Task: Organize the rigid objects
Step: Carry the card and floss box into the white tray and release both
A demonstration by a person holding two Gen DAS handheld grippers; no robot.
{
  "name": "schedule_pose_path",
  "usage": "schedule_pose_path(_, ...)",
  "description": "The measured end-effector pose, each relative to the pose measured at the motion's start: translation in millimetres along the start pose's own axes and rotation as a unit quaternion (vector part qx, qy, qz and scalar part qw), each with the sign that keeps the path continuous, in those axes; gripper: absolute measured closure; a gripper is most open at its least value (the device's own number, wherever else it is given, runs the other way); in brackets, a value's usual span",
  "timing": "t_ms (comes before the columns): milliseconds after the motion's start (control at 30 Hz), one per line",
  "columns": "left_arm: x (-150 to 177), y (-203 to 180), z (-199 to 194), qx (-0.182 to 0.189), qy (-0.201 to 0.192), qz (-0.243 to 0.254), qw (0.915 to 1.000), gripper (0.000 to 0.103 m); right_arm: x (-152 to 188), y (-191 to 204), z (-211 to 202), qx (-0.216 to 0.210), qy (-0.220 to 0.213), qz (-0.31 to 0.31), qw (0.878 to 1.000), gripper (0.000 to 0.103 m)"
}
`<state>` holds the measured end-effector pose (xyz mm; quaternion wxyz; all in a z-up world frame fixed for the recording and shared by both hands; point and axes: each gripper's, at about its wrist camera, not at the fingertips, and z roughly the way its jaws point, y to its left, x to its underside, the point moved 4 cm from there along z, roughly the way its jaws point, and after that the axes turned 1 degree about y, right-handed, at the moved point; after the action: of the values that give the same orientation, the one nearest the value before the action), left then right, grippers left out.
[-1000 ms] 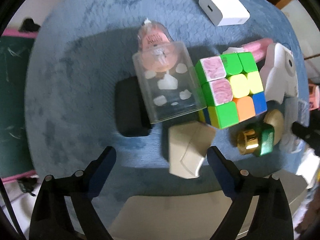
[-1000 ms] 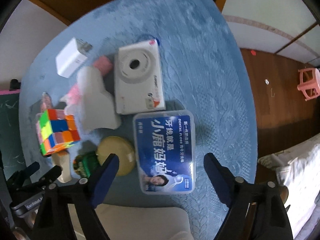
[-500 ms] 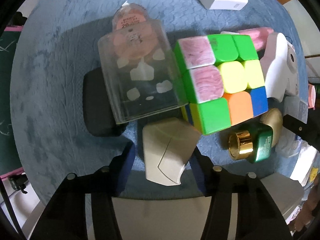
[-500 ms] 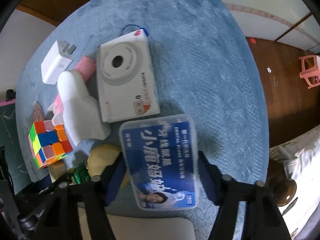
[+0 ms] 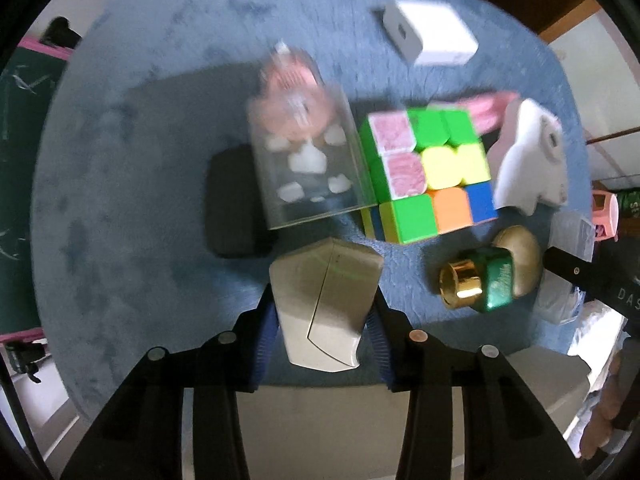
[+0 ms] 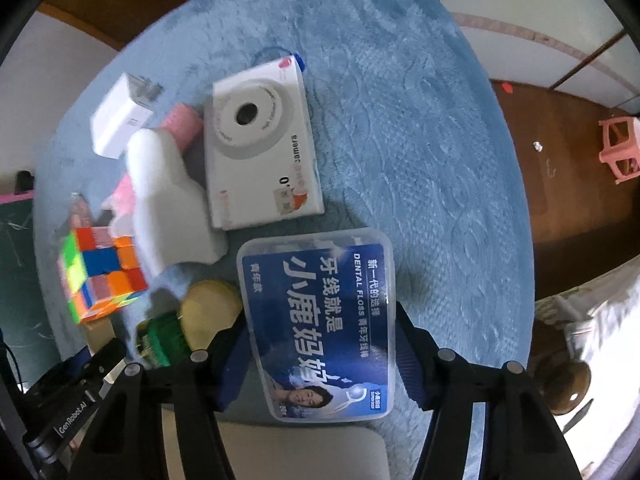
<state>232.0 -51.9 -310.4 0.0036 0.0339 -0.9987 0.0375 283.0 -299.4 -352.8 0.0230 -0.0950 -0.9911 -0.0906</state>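
Clamping: left gripper (image 5: 324,316) pinches the beige case (image 5: 324,304) between its pads; right gripper (image 6: 320,344) grips the dental floss box (image 6: 318,324) by both long sides.

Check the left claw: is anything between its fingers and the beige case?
Nothing visible. The left claw has its fingers against both sides of the beige case; the Rubik's cube and clear box sit beyond it.

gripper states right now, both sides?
Left gripper: jaws closed on the beige case.
Right gripper: jaws closed on the dental floss box.
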Motion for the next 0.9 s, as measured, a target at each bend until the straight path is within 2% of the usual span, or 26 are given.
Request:
schedule_pose_path(133,9.4,5.8,-47.9,0.016,-0.047,0.002,0.9988,0.058,7.7,-4.3,-35.0,-0.037,-0.040,0.004,0.999,0.040)
schedule_pose_path(233,22.0,4.6,-97.5,0.026,-0.099,0.018,0.9946,0.058,21.8,-2.4,-74.0,-0.066,-0.075,0.000,0.995,0.040)
schedule_pose_path(300,38.3,8.2,-133.4,0.034,-0.143,0.040,0.9884,0.058,35.3,5.5,-101.6,-0.082,-0.100,-0.015,0.991,0.040)
schedule_pose_path(400,56.4,12.8,-165.3,0.035,-0.195,0.074,0.9774,0.058,64.7,20.1,-135.6,-0.093,-0.126,-0.051,0.986,0.039)
schedule_pose_path(500,83.0,11.0,-180.3,0.021,-0.230,0.116,0.9660,0.058,106.9,34.3,-152.3,-0.090,-0.135,-0.089,0.983,0.039)
schedule_pose_path(600,105.5,10.6,-177.7,0.009,-0.235,0.153,0.9598,0.058,139.8,42.0,-146.7,-0.080,-0.121,-0.112,0.983,0.039)
schedule_pose_path(700,125.5,13.6,-158.4,0.009,-0.233,0.187,0.9542,0.058,170.8,47.6,-122.4,-0.048,-0.098,-0.137,0.985,0.039)
schedule_pose_path(833,145.7,15.5,-120.3,0.023,-0.187,0.207,0.9600,0.058,202.6,40.9,-76.2,-0.004,-0.057,-0.145,0.988,0.039)
schedule_pose_path(900,152.0,11.2,-99.5,0.034,-0.162,0.227,0.9598,0.058,208.2,33.6,-54.3,0.011,-0.042,-0.137,0.990,0.039)
